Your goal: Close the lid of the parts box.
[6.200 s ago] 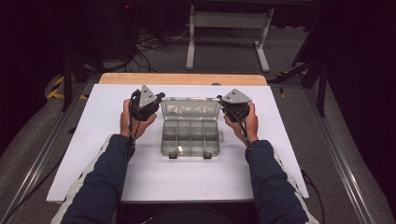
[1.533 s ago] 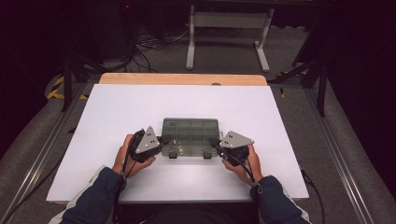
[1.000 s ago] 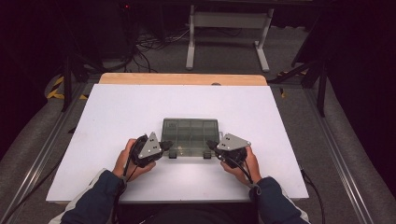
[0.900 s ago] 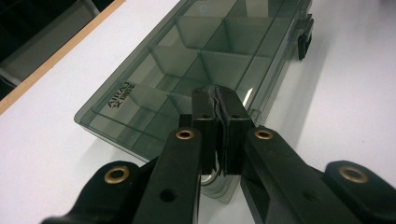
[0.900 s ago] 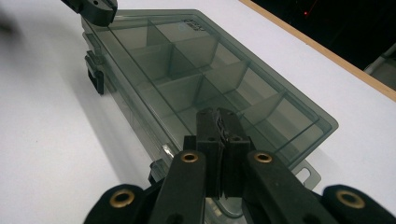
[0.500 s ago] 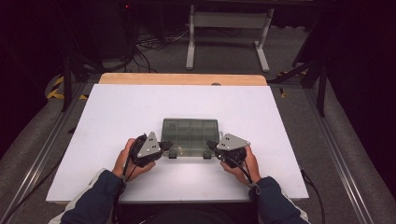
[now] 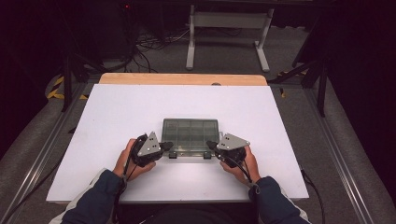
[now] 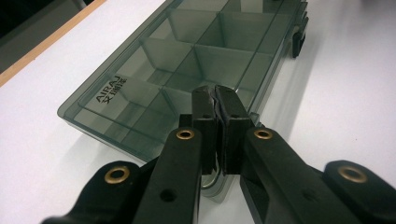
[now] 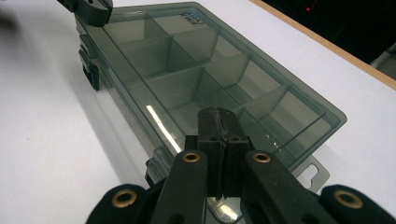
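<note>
A smoky clear compartment box (image 7: 190,134) lies flat near the front of the white table, lid down, with two black latches on its near edge. My left gripper (image 7: 166,145) is shut, its tips over the lid at the box's near left corner. The left gripper view has the closed tips (image 8: 215,91) just above the lid of the box (image 8: 154,56), nothing between them. My right gripper (image 7: 211,145) is shut too, at the near right corner. Its tips (image 9: 217,114) hover on the lid of the box (image 9: 187,60), and the left gripper (image 9: 91,9) shows far off.
The white table top (image 7: 116,112) has bare room to the left, right and behind the box. A wooden strip (image 7: 182,78) runs along its far edge. Beyond stand a metal frame (image 7: 229,28) and floor cables (image 7: 154,44).
Six seconds ago the lid stood open with both grippers at its far corners. Now the lid is down and both grippers sit at the near corners. Over the last second nothing moved.
</note>
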`<state>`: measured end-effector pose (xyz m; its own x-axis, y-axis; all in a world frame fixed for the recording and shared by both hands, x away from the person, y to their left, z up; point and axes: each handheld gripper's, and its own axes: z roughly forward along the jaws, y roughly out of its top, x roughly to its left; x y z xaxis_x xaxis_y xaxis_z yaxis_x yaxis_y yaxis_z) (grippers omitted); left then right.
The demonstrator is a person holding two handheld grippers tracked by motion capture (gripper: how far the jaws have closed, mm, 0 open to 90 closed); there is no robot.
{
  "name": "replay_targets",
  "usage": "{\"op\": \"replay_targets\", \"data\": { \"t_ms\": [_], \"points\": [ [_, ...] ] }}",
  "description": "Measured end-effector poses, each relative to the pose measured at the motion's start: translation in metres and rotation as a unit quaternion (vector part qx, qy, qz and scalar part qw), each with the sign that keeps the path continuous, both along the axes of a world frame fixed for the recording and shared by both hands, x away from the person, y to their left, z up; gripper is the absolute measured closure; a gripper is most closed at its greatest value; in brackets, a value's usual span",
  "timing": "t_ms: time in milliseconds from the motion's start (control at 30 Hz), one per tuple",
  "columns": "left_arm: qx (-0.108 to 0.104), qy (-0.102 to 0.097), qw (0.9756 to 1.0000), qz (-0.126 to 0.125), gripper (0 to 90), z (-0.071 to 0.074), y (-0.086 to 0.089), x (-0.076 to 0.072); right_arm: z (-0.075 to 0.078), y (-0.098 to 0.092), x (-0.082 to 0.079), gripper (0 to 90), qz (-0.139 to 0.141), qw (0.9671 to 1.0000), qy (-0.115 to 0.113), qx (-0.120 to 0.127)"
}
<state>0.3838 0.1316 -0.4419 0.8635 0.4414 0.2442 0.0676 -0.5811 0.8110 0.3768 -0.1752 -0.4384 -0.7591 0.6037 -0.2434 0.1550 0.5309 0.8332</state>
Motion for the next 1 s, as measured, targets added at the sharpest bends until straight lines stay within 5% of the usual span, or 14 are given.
{"op": "replay_targets", "data": {
  "t_ms": [567, 1000],
  "points": [
    [0.01, -0.019, 0.9997, 0.015, 84.3, 0.0025, 0.0003, -0.0019, 0.0034, -0.0008, -0.0017, 86.3, 0.002, 0.9999, -0.014, 0.0],
    [-0.017, -0.038, 0.9991, 0.004, 78.8, 0.0082, 0.0034, -0.0055, 0.0071, -0.0026, -0.0042, 79.9, 0.009, 0.9991, -0.03, 0.028]
  ]
}}
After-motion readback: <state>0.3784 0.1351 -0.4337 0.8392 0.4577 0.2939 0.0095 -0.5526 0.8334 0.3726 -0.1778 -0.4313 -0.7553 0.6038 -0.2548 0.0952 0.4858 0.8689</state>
